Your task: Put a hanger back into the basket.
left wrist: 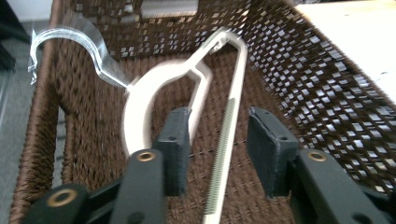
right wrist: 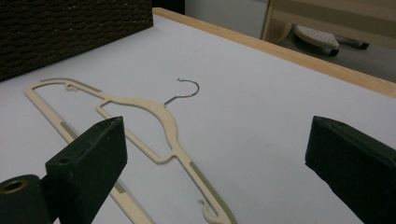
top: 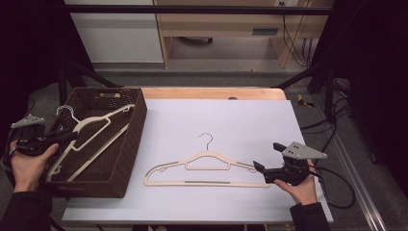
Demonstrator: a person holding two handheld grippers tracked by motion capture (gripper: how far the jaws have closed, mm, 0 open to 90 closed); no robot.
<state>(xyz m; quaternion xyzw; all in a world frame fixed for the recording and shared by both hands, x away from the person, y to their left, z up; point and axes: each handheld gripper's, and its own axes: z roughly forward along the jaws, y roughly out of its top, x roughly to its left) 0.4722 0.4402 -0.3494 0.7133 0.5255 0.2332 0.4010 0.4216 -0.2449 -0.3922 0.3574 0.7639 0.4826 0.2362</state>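
Two hangers: nearest, at five o'clock, right gripper (top: 262, 172) spread wide just off table hanger (top: 207, 169), seemingly for pickup; farther, nine o'clock, left gripper (top: 73, 136) partly parted, gripping nothing, basket hanger (top: 91, 137) inside wicker basket (top: 130, 149), probably released.

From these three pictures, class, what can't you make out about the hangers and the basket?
- Left gripper view: hanger in the basket, blurred; lower end hidden behind the left hand-held gripper.
- Right gripper view: hanger on the table, ends cut off by bottom edge.
- High view: basket floor, too dark.
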